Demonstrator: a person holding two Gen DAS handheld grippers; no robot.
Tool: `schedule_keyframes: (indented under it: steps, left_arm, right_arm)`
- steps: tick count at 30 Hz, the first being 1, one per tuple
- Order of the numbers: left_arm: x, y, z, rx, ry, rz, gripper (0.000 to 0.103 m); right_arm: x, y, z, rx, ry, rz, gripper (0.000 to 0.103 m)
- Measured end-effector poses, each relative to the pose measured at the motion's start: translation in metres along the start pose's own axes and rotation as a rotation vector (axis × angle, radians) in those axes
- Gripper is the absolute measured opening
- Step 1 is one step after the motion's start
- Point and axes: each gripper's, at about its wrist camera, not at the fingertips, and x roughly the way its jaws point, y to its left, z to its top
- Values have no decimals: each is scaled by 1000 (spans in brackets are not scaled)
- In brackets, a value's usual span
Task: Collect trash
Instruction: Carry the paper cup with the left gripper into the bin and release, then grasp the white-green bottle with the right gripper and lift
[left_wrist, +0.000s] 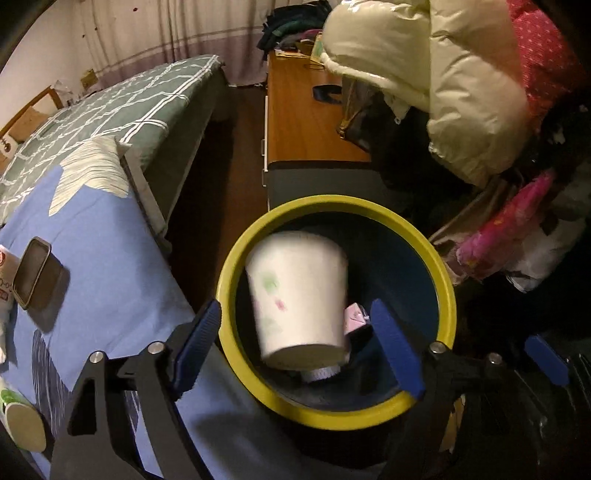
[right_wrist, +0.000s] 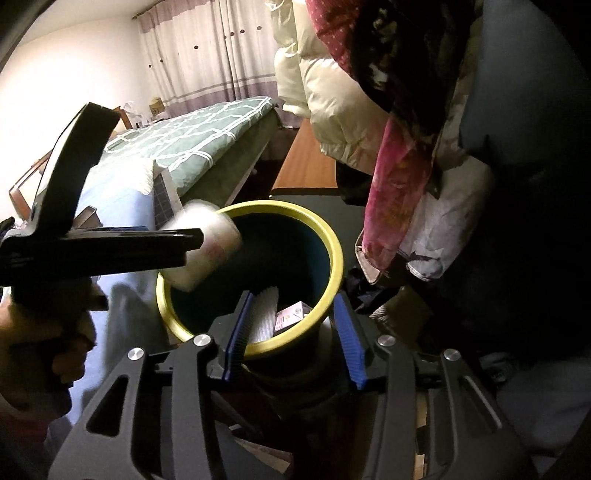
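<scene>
A bed (left_wrist: 110, 266) under a blue sheet (left_wrist: 122, 236) carries a dark rectangular tin (left_wrist: 35, 273) near its left edge, a white packet (left_wrist: 5, 280) beside the tin, and a cup (left_wrist: 20, 421) lying on its side. A cream patterned cloth (left_wrist: 92, 173) lies further up. Beyond it lies a green checked cover (left_wrist: 122, 107) — across the dark floor (left_wrist: 221, 199), a wooden table (left_wrist: 306, 125) bears a dark strap (left_wrist: 327, 92) and piled clothes (left_wrist: 291, 29).

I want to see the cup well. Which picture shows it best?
The left wrist view. The cup fills the middle there, whole, over the bin, only a bit blurry. In the right wrist view the cup is smeared and half hidden behind the left hand-held gripper.
</scene>
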Motion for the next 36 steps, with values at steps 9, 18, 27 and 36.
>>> schedule_keyframes:
  steps: [9, 18, 27, 36]
  left_arm:
    - [-92, 43, -39, -96, -124, 16, 92]
    - [-203, 129, -135, -231, -246, 158, 95]
    - [-270, 216, -230, -448, -301, 352, 96]
    - [-296, 272, -287, -607, -303, 415, 96]
  right_arm:
    - [0, 17, -5, -26, 6, 34, 45]
    - [-1, 75, -7, -116, 18, 139, 45]
    - [-7, 154, -15, -258, 39, 249, 45]
    - [-9, 241, -23, -393, 68, 377, 45]
